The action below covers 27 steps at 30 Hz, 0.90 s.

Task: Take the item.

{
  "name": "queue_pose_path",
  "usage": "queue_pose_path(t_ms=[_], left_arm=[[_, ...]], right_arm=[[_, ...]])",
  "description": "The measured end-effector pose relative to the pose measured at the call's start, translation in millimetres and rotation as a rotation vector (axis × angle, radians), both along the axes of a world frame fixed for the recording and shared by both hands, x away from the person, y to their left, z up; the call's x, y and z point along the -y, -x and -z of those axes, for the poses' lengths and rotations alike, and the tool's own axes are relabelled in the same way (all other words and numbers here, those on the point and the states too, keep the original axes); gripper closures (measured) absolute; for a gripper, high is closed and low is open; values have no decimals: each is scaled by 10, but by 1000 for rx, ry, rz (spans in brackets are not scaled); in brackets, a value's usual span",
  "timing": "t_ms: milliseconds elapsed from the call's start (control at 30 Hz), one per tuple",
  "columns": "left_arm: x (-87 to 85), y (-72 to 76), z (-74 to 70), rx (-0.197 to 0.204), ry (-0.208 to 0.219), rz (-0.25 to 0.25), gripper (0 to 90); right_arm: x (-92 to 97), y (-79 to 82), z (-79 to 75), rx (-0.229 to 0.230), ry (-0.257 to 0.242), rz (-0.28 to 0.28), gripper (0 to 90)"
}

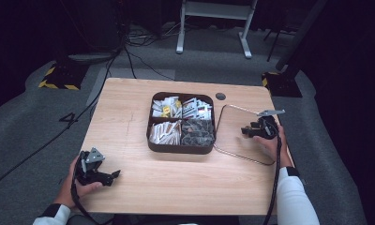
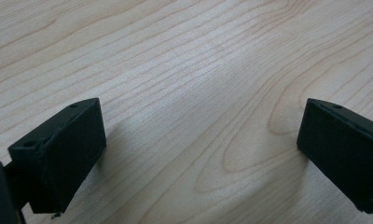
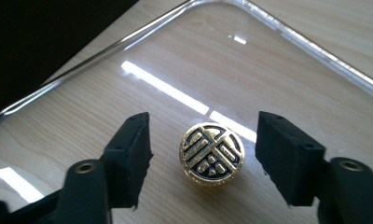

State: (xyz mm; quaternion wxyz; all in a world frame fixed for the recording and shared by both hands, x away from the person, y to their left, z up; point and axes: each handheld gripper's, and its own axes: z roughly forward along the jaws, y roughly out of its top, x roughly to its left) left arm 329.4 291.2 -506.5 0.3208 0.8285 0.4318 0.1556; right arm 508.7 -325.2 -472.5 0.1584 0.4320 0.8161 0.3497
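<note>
- Two grippers are in my hands, one low at the left of the high view, the other at the right middle of it.
- My right gripper [image 3: 203,154] has its jaws released, standing apart on either side of a gold and black round token [image 3: 211,154]; neither pad touches it.
- That token lies flat on a clear lid [image 3: 287,70] near the centre of the right gripper view, its raised pattern facing up, with bright strips of light reflected on the lid just behind it.
- In the high view the lid [image 1: 232,140] lies on the surface just to the right of the dark tray [image 1: 181,147], and my right gripper [image 1: 251,131] is over the lid's right part, pointing left toward the tray.
- My left gripper [image 1: 111,177] rests on the surface [image 1: 176,178] at the lower left of the high view, well apart from the tray.
- Its jaws are released too: in the left gripper view they [image 2: 198,154] stand wide, with bare wood grain between them.
- Four compartments divide the tray: pale packets with a yellow one at the upper left, white and grey pieces at the upper right, pale pieces at the lower left, dark pieces at the lower right. What the pieces are I cannot tell.
</note>
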Motion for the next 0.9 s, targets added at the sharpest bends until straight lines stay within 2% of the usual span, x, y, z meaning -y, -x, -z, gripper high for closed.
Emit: queue_pose_path(t_ms=[133,300,433,567,667,900], left_arm=[[-1,0,0,0,0,1,14],[-1,0,0,0,0,1,14],[-1,0,0,0,0,1,14],[-1,0,0,0,0,1,14],[-2,0,-2,-3,0,2,14],[-2,-1,-2,-4,-1,3,14]], right_arm=[[-52,39,-90,39,-8,-2,330],[-107,63,-135,53,-17,-18,323],[-178,90,-213,72,-45,-37,326],[-291,101,-300,95,-44,-66,326],[-444,97,-417,123,-54,-104,337],[-704,8,-519,132,-45,-147,354]])
